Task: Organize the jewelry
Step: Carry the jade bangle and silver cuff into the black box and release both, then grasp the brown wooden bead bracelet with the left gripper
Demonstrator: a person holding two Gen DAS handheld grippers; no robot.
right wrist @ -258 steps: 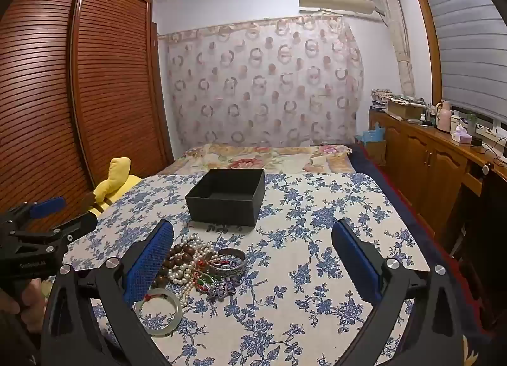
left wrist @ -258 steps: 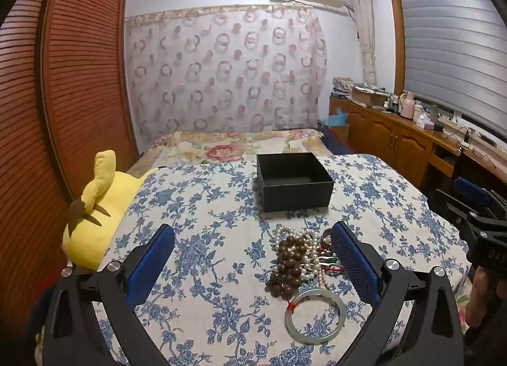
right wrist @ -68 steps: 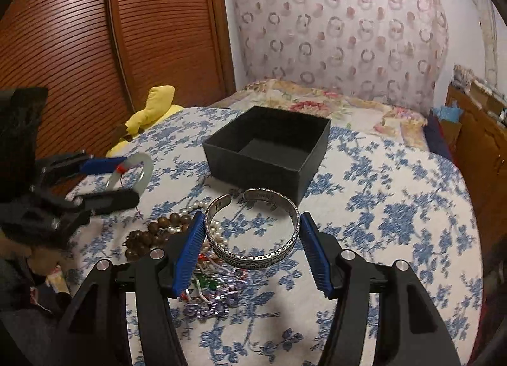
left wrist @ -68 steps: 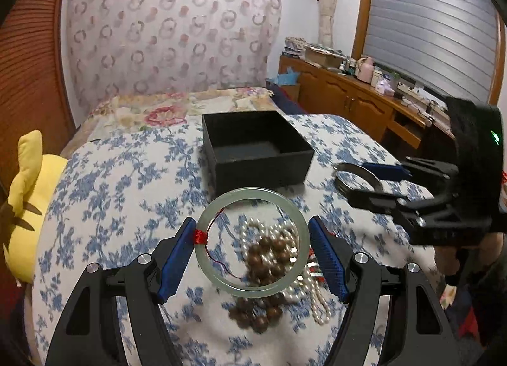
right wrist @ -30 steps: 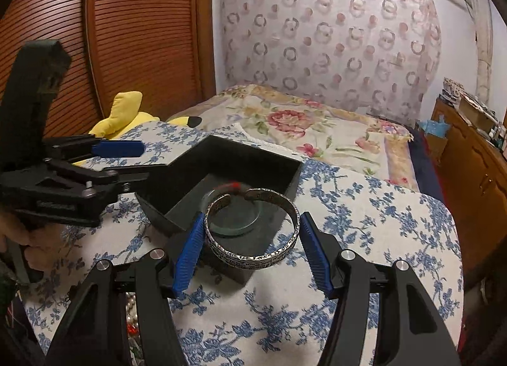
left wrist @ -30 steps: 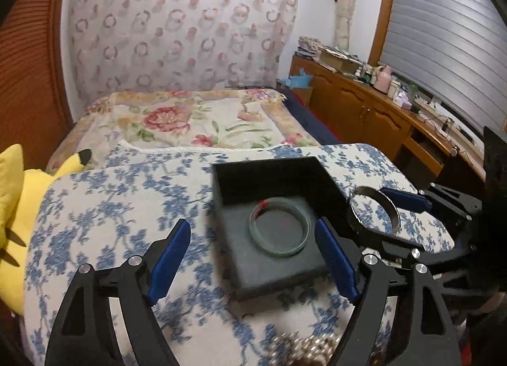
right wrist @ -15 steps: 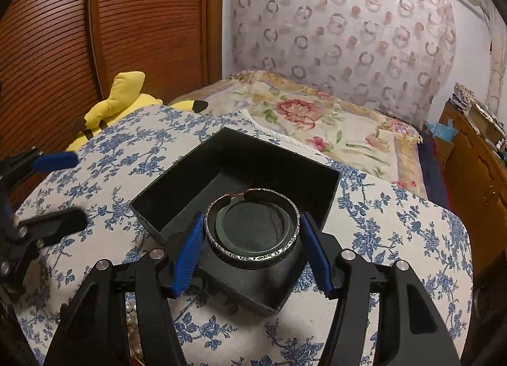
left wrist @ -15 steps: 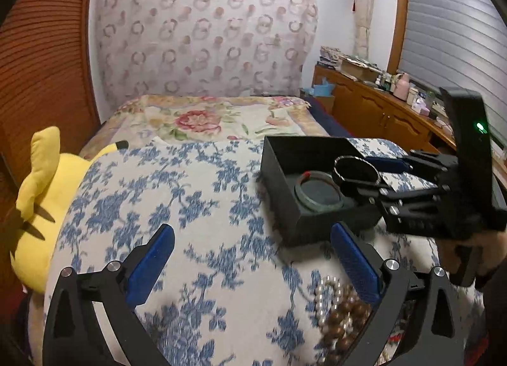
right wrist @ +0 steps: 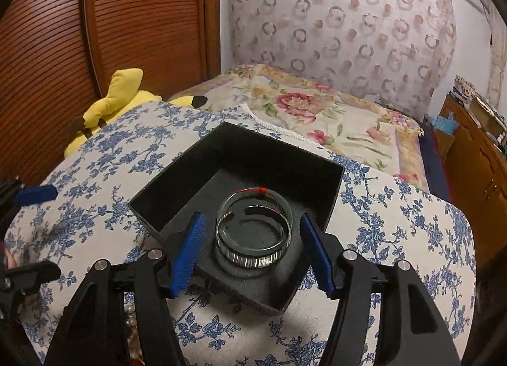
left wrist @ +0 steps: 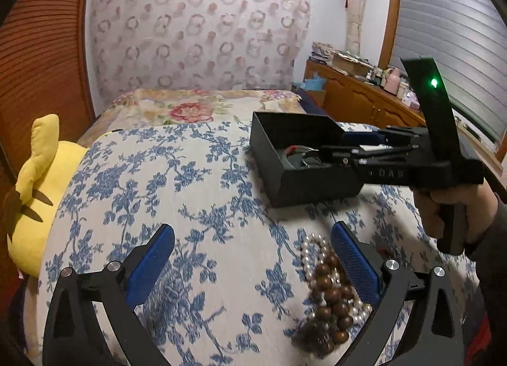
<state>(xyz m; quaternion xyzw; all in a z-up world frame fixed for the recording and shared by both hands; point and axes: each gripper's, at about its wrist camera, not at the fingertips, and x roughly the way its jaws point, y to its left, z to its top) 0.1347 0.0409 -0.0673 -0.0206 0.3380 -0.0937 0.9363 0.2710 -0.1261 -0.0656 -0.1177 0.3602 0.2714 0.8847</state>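
- Left wrist view catches only slivers inside the black box (left wrist: 304, 172): a red speck and a bit of ring edge, the rest masked by the near wall and by the right hand-held gripper (left wrist: 312, 154) reaching over the rim.
- Right wrist view looks straight into the black box (right wrist: 240, 182). The jade bangle (right wrist: 253, 229) with its red thread lies flat on the floor, and the silver cuff bracelet (right wrist: 253, 259) lies there too, overlapping it, its open ends towards the far wall. Which of them lies on top is hard to judge.
- The right hand-held gripper (right wrist: 252, 250) stands partly open, one pad on each side of the two rings with a small gap on both; neither pad presses on the cuff.
- The left hand-held gripper (left wrist: 252, 266) is at its widest and holds nothing. Its jaws have just been opening. It hangs above the floral bed cover (left wrist: 190, 194), near the cover's front edge.
- Only the left view shows the pearl strand (left wrist: 309, 258) and the brown bead bracelet (left wrist: 331, 302); both are blurred and partly behind the right pad. The right view shows just a few pearls at its lower left.
- Bare cover lies to the left of the box, up to the yellow plush toy (left wrist: 38, 194) at the bed's left edge. A hand (left wrist: 450, 210) grips the right handle.
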